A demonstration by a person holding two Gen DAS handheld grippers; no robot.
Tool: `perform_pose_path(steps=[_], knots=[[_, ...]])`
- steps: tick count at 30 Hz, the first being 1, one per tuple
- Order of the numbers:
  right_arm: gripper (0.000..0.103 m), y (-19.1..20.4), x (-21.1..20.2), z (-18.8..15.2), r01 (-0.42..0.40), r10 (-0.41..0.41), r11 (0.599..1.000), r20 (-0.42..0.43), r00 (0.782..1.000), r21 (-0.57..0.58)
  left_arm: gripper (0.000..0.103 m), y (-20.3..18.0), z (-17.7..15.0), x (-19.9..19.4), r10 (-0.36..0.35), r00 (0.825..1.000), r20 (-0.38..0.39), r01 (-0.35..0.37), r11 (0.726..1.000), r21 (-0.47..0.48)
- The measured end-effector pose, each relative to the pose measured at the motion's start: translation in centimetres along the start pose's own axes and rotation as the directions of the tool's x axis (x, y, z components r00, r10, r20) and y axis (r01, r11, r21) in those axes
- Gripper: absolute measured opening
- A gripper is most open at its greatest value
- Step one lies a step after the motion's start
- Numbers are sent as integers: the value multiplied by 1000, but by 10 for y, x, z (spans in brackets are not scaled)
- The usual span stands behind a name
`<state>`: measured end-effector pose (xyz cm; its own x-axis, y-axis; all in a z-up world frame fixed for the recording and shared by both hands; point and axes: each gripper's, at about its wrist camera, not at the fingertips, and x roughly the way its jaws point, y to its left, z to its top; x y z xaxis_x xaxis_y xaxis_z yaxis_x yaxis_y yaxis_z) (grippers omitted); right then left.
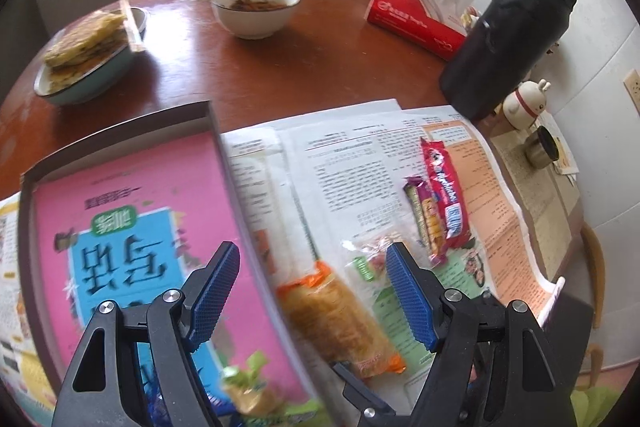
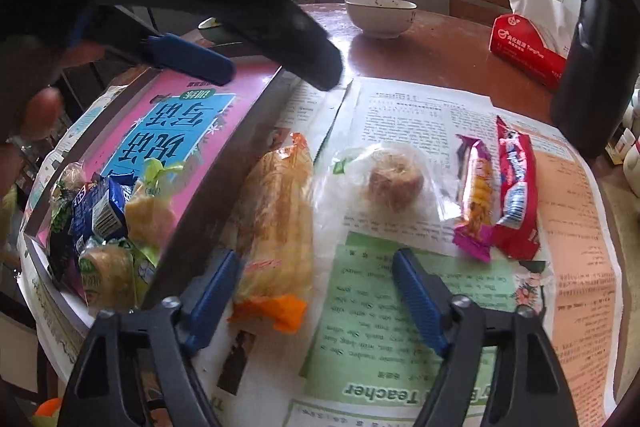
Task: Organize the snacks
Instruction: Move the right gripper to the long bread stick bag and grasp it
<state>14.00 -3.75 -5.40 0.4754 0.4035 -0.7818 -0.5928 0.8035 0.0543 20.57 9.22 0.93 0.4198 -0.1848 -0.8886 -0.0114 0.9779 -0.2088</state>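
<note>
While my left tongs (image 1: pixel 312 291) hang open over the edge of the box (image 1: pixel 120 155), nothing sits between their blue pads (image 1: pixel 216 291). My right tongs (image 2: pixel 316 299) are open too, their pads clear of any snack, and no earlier view tells me more. Seen from the right wrist, the long bread pack (image 2: pixel 276 223) with orange ends lies on the newspaper (image 2: pixel 400 307) just beside the box wall, at about 12 o'clock from my right tongs, its near end between the pads' tips but untouched. At 1 o'clock lies a round pastry (image 2: pixel 394 179) in a clear wrapper, and farther toward 2 o'clock a purple snack bar (image 2: pixel 476 195) touches a red biscuit pack (image 2: pixel 516 191). In the near corner of the box, at 10 o'clock, several wrapped sweets (image 2: pixel 104 227) are piled on the pink sheet. Across the worktop (image 1: pixel 320 67) stand a white bowl (image 1: pixel 256 7), a red tissue pack (image 1: pixel 412 15) and a black flask (image 1: pixel 508 39).
</note>
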Motion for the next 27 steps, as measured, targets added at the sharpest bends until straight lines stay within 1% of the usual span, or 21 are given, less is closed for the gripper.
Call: perform_pose_path(steps=[1,2,4,6,12,15,18,21,25,27], knots=[[68,-1,-1,-1,1,-1,1000,1,1000,-4,77,-2,1,4,-3,1000,-9,3,1000,5],[66,-4,-3,-2,0,0,1000,4,1000,-3,77,-5,3,9,-9,1000,-20,10,1000,13],[58,-8,-6,-4,-29,29,1000,23,999,3,77,-8,3,17,-22,999,-42,23,1000,20],[56,-8,-7,-4,-44,44,999,30,999,-3,77,-11,4,26,-41,997,-63,43,999,24],[41,6,-4,-3,-91,93,994,37,995,-54,77,-20,5,47,-51,994,-102,59,995,77],[38,8,-6,-5,-105,107,993,36,994,-54,77,-22,6,53,-96,988,-118,105,992,76],[33,5,-9,-7,-137,138,990,30,990,-41,77,-27,4,59,-102,985,-138,116,989,97],[30,1,-14,-12,-156,157,987,21,987,-27,77,-34,0,64,-138,978,-157,155,982,105],[30,-6,-22,-20,-155,155,988,15,988,-2,76,-44,-2,67,-136,978,-156,156,979,129],[30,-11,-27,-26,-147,147,989,15,989,12,73,-48,-2,70,-94,984,-148,116,983,144]])
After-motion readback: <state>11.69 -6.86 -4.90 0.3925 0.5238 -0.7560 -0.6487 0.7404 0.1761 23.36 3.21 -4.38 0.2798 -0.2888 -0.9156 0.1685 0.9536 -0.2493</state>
